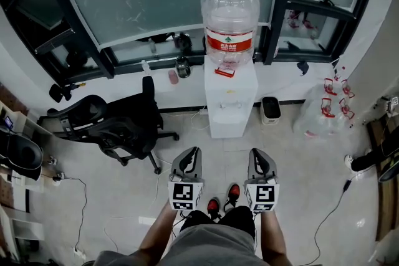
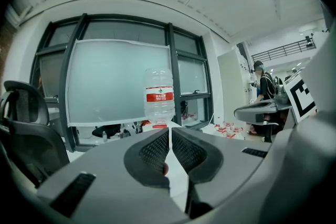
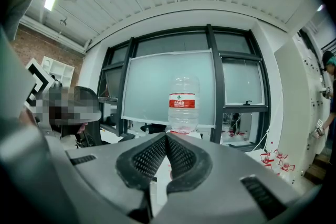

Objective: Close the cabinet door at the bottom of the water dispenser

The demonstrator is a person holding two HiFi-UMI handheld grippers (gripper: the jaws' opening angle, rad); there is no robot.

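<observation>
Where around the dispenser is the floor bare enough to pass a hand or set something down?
Bare floor lies in front of the dispenser, down to the shoes, and on to the right, in front of the bin and bags. Crowded: the chair fills the left side.

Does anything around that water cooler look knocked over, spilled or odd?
Nothing stands out: the water dispenser stands upright, its bottle sits straight on top, and the floor before it shows no puddle.
</observation>
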